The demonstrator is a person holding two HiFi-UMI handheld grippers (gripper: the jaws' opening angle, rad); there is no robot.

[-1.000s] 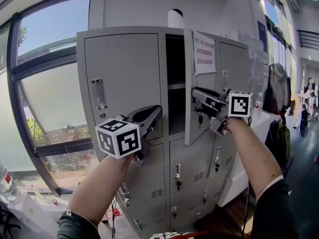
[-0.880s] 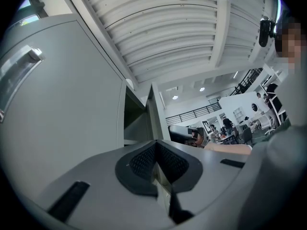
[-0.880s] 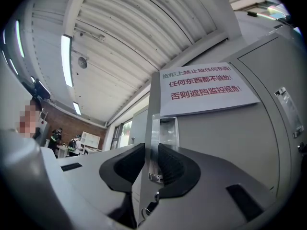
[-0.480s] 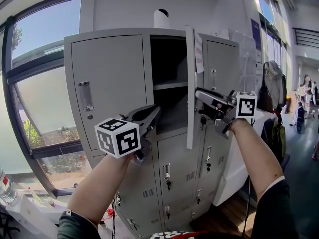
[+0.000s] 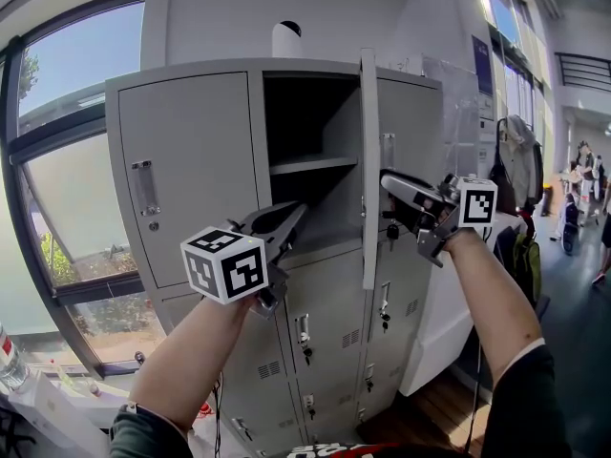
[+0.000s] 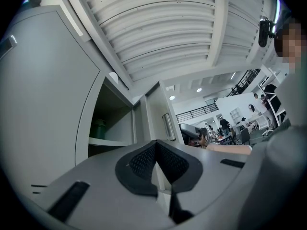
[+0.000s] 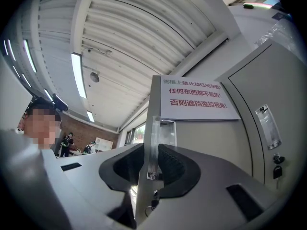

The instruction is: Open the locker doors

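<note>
So here's where I'm at: the tall grey metal locker bank [image 5: 205,246] fills the head view, with a big window [image 5: 67,113] off its left side. The grey door [image 5: 368,160] of the top middle compartment is swung out and sits edge-on to the camera. I can see right into the compartment, down to the grey shelf [image 5: 310,165] inside. The top-left grey locker door [image 5: 186,175] next to it is flat shut. My right gripper [image 5: 387,181] is on the free edge of the open door. In the right gripper view [image 7: 152,162] the jaws have that edge and its clear plastic handle [image 7: 161,138] between the pads, which press it from both sides. They've just eased apart a touch. A white notice with red print [image 7: 196,102] is stuck on the door face above the handle. A small key [image 5: 391,229] hangs just below the gripper. My left gripper [image 5: 301,208] is up in front of the lower edge of the open compartment, and I can't tell if it touches the locker. In the left gripper view [image 6: 156,145] its jaws are closed together with nothing in them.
</note>
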